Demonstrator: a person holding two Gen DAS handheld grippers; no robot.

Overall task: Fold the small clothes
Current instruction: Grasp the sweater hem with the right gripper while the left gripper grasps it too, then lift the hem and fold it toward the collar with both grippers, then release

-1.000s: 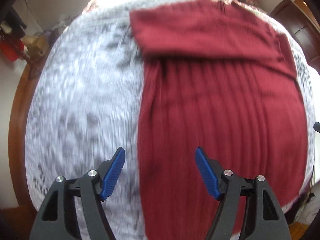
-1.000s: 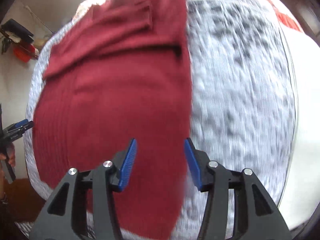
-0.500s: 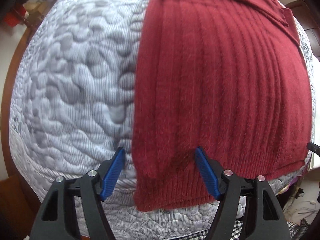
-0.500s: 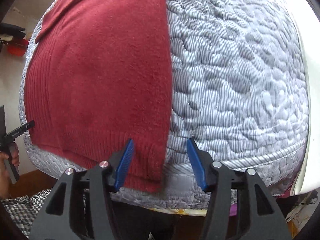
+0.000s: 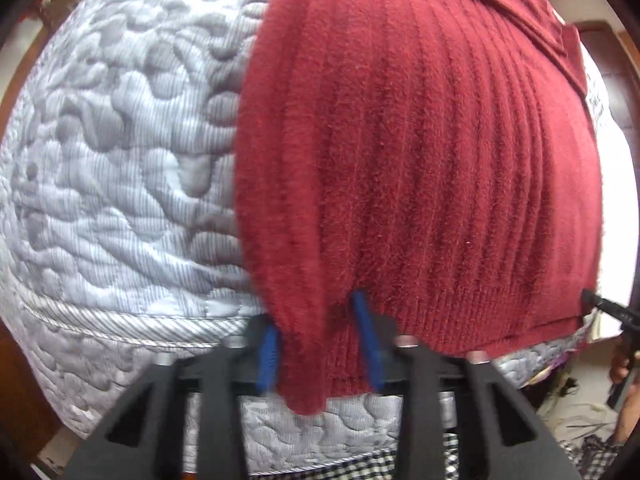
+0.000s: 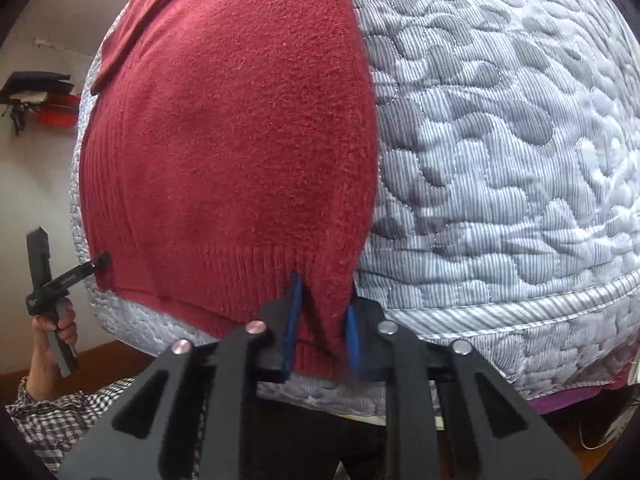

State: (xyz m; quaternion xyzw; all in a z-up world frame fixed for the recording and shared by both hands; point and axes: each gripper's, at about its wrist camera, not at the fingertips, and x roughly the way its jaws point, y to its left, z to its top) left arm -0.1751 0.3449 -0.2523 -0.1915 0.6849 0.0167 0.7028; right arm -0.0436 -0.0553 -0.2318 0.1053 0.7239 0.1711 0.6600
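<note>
Dark red knitted sweater (image 5: 420,152), ribbed, spread flat on a grey-white quilted bed cover (image 5: 120,168), ribbed hem lying at the near edge of the bed and partly hanging over it. Sleeve folded across the far end of the garment.

Left gripper (image 5: 318,344) at the hem's left corner, blue pads (image 5: 267,354) pinching a raised fold of the knit between them. Right gripper (image 6: 320,336) at the hem's right corner, blue pads (image 6: 291,320) likewise clamped on a bunched fold of the hem.

Seen from the right wrist view: a hand (image 6: 54,330) in a checked sleeve (image 6: 52,412) gripping the handle of the other tool at the sweater's opposite corner. Bare quilted cover beside the garment on both sides. Wooden bed frame (image 5: 16,380) below the quilt edge.
</note>
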